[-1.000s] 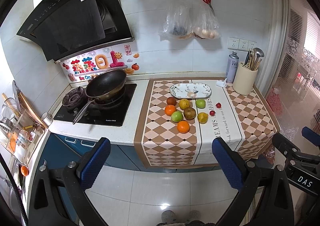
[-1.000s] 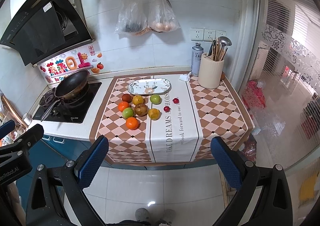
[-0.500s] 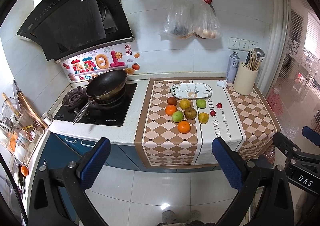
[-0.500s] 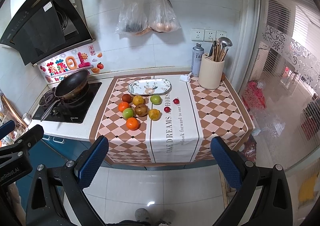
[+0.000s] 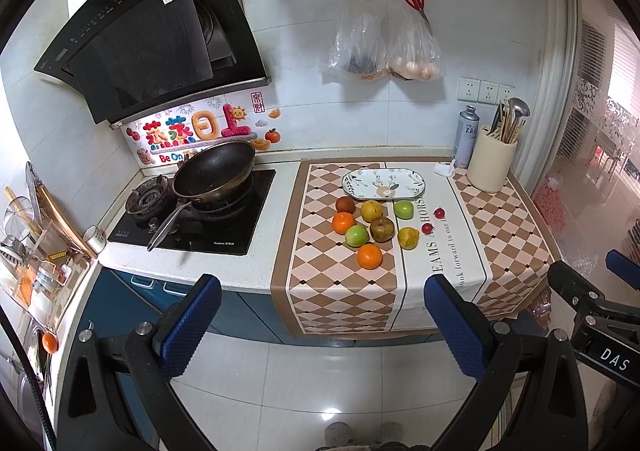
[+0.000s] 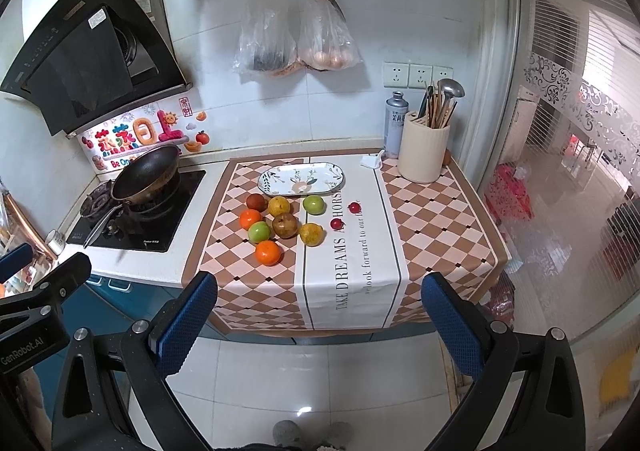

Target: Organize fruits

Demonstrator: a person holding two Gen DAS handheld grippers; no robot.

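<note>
Several fruits lie in a cluster on the checked cloth on the counter: an orange at the front, a green apple, a brown pear, a yellow pear and two small red fruits. An empty oval patterned plate sits just behind them. My left gripper and right gripper are both open and empty, held above the floor, well in front of the counter.
A black pan sits on the stove left of the cloth. A cream utensil holder and a spray can stand at the back right. Two plastic bags hang on the wall. A glass partition is to the right.
Both views have shifted very slightly; the counter sits a touch closer. The fruits and plate have not moved, and both grippers stay open.
</note>
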